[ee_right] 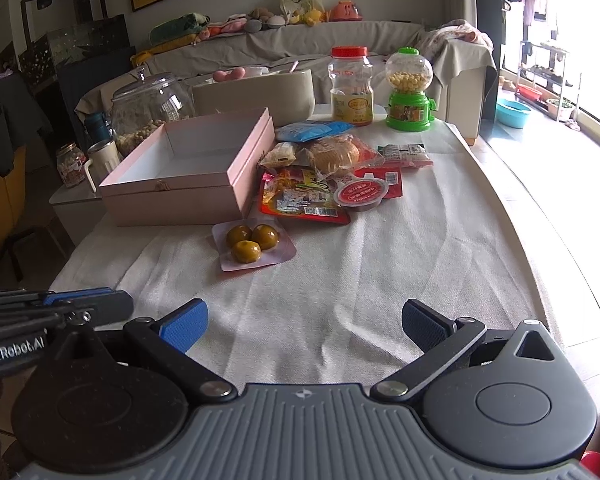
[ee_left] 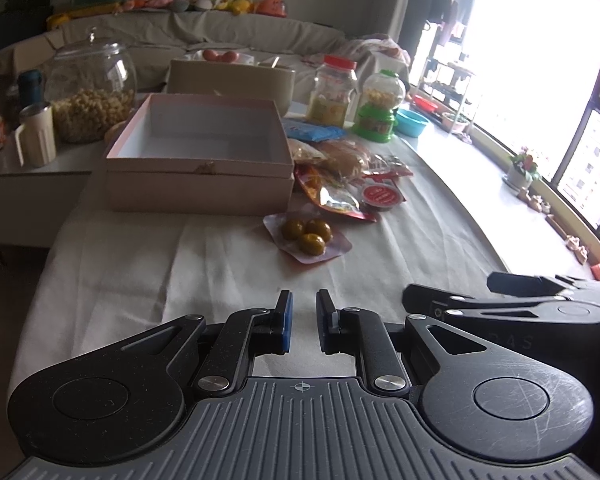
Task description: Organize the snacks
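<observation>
Our left gripper (ee_left: pixel 303 322) sits closed and empty, our right gripper (ee_right: pixel 304 326) spread wide. The plum pack (ee_right: pixel 254 246) looks light and slippery; we'd pinch its flat edge

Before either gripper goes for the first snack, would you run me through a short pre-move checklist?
1. Pink box open and empty: ok.
2. Packet of three yellow-green balls nearest, nothing lying on it: ok.
3. Right gripper open, holding nothing: ok.
4. Left gripper open enough to grasp: not ok, jaws nearly shut.
5. White cloth clear between grippers and packet: ok.
</observation>
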Demonstrator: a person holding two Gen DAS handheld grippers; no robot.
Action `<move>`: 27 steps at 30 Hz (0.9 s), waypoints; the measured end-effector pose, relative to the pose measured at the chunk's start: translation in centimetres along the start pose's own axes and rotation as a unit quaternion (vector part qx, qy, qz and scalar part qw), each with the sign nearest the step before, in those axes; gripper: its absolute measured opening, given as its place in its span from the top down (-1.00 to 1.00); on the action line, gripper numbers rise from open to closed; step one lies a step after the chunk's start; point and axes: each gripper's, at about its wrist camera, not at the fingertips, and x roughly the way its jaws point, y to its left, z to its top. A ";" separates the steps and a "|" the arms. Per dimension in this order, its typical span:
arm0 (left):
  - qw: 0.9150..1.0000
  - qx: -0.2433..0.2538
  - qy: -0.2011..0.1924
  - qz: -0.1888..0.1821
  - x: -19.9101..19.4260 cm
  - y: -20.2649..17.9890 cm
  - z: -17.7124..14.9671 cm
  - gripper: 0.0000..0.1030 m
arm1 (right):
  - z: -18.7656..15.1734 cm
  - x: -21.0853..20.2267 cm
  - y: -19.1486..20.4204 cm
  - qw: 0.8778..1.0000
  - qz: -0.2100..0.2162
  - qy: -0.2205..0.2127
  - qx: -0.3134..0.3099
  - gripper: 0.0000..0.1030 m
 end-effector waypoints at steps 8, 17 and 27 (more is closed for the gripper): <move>0.990 -0.051 0.019 -0.126 5.2 3.4 2.0 0.67 | 0.0 3.9 -3.2 1.000 -0.003 0.007 0.013 -1.00; 0.994 -0.050 0.004 -0.100 10.4 5.8 6.3 0.67 | 2.0 8.4 -2.3 0.995 0.060 -0.012 -0.079 -1.00; 0.992 -0.013 0.022 -0.120 12.5 6.2 6.7 0.67 | 9.1 13.1 -4.7 0.995 0.012 -0.054 -0.079 -1.00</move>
